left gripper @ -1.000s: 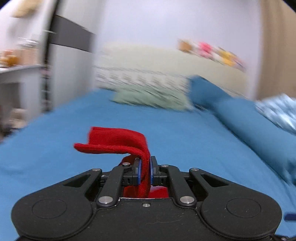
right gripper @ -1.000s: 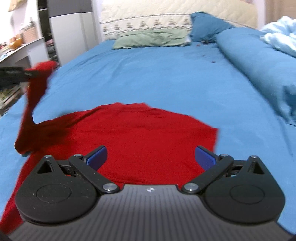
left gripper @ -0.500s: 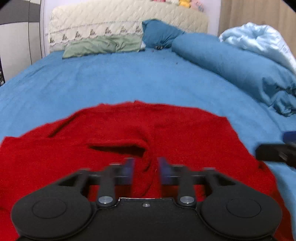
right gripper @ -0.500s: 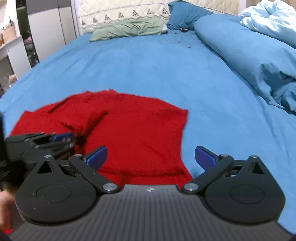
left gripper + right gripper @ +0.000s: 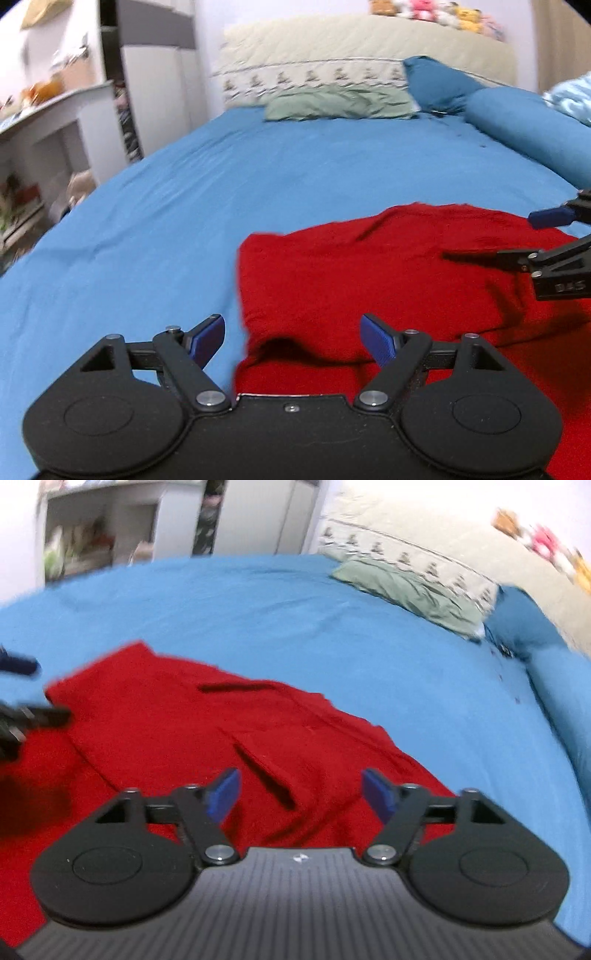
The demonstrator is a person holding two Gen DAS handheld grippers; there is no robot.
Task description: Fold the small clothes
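Note:
A red garment [image 5: 388,280] lies spread on the blue bed sheet [image 5: 184,192], with a folded flap on top. My left gripper [image 5: 293,338] hovers over the garment's left edge; its jaws are opening and the cloth lies below them, not pinched. My right gripper [image 5: 301,794] hangs over the right part of the red garment [image 5: 207,738]; its jaws are closing, with cloth beneath and nothing pressed between the pads. Each view catches the other gripper at its edge: the right gripper [image 5: 546,240] at the right, the left gripper [image 5: 22,698] at the left.
A green pillow [image 5: 340,105] and a blue pillow [image 5: 439,83] lie by the quilted headboard [image 5: 365,48]. A blue rolled duvet [image 5: 532,136] runs along the right side. White shelves [image 5: 48,122] and a wardrobe [image 5: 155,74] stand left of the bed.
The left gripper let go of the red sleeve it had lifted and spread its fingers; the sleeve now lies on the garment. Both grippers swung sideways and lower. The right fingers have drawn closer together.

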